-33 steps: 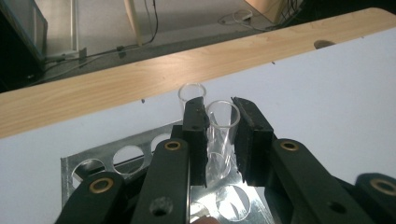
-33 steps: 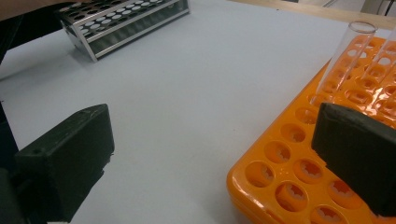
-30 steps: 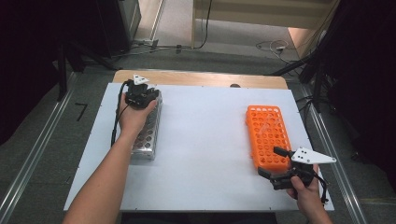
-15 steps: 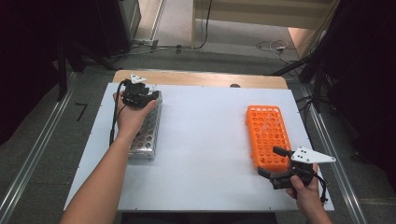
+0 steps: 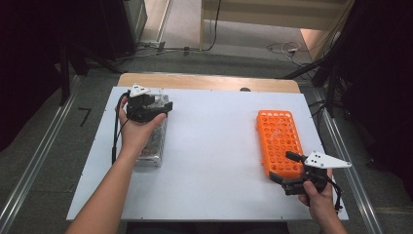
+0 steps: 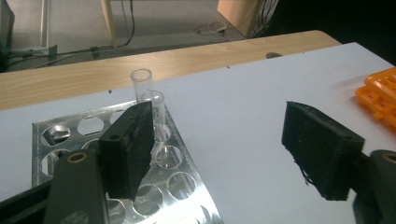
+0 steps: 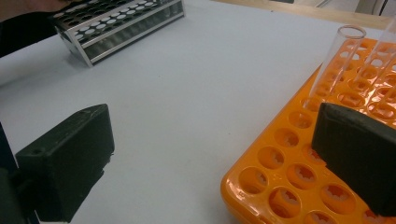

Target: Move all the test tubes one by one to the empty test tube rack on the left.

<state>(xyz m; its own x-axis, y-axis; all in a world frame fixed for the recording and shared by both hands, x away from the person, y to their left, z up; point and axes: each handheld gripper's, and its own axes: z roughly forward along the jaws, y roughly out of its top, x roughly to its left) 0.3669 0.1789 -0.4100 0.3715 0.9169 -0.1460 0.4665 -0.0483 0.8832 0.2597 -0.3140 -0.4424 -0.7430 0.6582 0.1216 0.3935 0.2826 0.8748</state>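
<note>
White table (image 5: 214,161) carrying a metal rack (image 5: 155,141) at left, an orange rack (image 5: 277,141) at right, left gripper (image 6: 219,149) just opening, empty, beside two clear tubes (image 6: 142,84) standing in the metal rack, right gripper (image 7: 210,163) staying open over the orange rack's corner

Pretty sure I'm in a lab or test room: a metal test-tube rack (image 5: 152,134) and an orange one (image 5: 277,141) on my white surface (image 5: 214,161), aluminium rails (image 5: 34,161) alongside, cables (image 5: 285,48) on a bare floor.
</note>
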